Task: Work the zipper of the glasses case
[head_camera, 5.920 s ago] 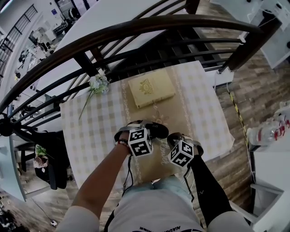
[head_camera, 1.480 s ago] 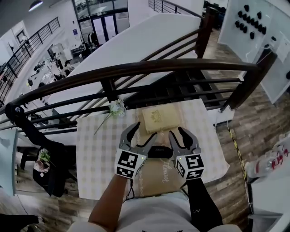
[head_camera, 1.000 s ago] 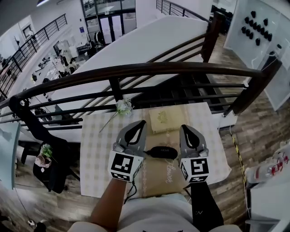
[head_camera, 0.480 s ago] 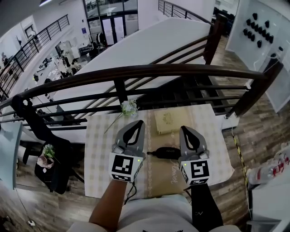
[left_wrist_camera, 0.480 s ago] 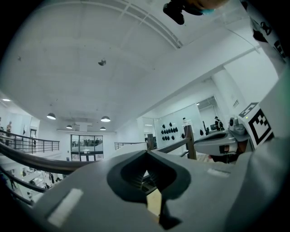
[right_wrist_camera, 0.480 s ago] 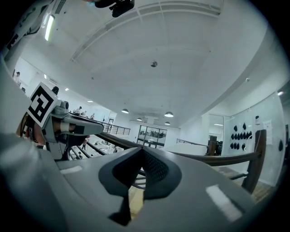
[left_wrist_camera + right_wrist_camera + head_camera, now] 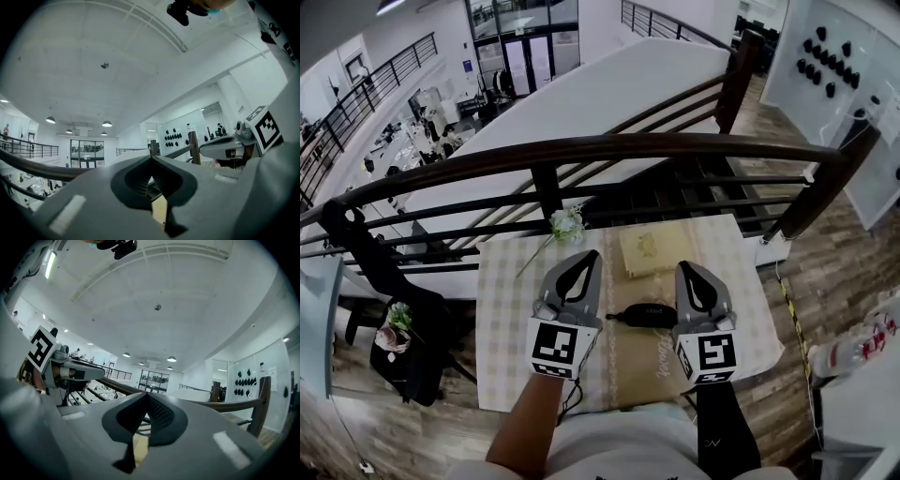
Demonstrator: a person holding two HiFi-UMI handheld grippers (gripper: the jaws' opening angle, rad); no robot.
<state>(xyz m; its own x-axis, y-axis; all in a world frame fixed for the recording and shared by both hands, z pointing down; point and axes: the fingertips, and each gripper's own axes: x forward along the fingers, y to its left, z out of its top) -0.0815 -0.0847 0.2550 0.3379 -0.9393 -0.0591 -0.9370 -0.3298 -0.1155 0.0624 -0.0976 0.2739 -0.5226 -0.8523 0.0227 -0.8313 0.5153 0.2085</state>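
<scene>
The black oval glasses case (image 7: 649, 314) lies on the beige runner of the checked tablecloth (image 7: 511, 309), seen only in the head view. Both grippers hover level above the table, apart from the case. My left gripper (image 7: 592, 254) is to the case's left and my right gripper (image 7: 682, 266) to its right. In the left gripper view the left gripper (image 7: 151, 157) has its jaws closed tip to tip with nothing between them. The right gripper (image 7: 146, 393) looks the same in its own view: shut and empty.
A yellow book (image 7: 649, 248) lies behind the case and a white flower (image 7: 565, 225) at the table's far left corner. A dark wooden railing (image 7: 581, 150) runs just beyond the table. Bottles (image 7: 862, 342) stand off to the right, a dark chair (image 7: 403, 328) to the left.
Both grippers, earlier down at the case, have lifted off it and now hang above the table. Their jaws stood open a moment ago and are now closed. The case stays on the table.
</scene>
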